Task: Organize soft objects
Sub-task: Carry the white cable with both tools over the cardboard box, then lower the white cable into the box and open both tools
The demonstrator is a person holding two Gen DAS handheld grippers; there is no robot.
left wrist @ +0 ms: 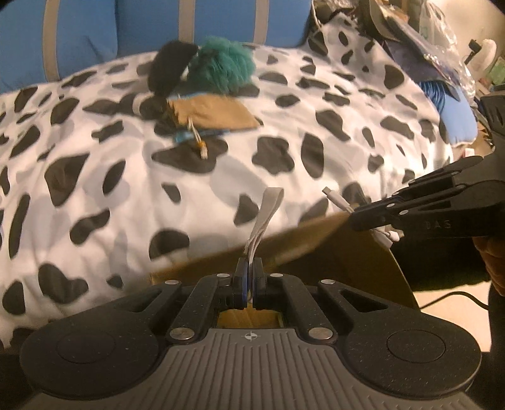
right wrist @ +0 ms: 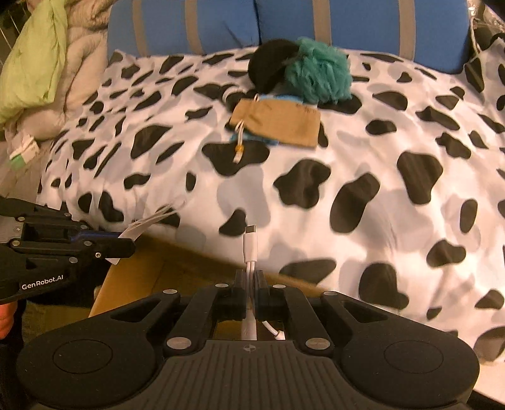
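My left gripper (left wrist: pixel 251 266) is shut on a flat grey-white strap (left wrist: pixel 266 209) that sticks up from its jaws; it also shows in the right wrist view (right wrist: pixel 126 244). My right gripper (right wrist: pixel 251 277) is shut on a white USB cable (right wrist: pixel 251 244); it also shows in the left wrist view (left wrist: pixel 363 217). Both hover over an open cardboard box (left wrist: pixel 315 249) at the bed's near edge. Far off on the cow-print cover (right wrist: pixel 347 189) lie a teal fluffy thing (right wrist: pixel 318 74), a black soft thing (right wrist: pixel 271 64) and a tan drawstring pouch (right wrist: pixel 277 121).
Blue pillows with grey stripes (right wrist: pixel 284 25) stand behind the bed. A green pillow (right wrist: pixel 38 60) and pale bedding lie at the left. Clutter and plastic bags (left wrist: pixel 435 41) pile at the bed's right end. A blue item (left wrist: pixel 454 110) lies below them.
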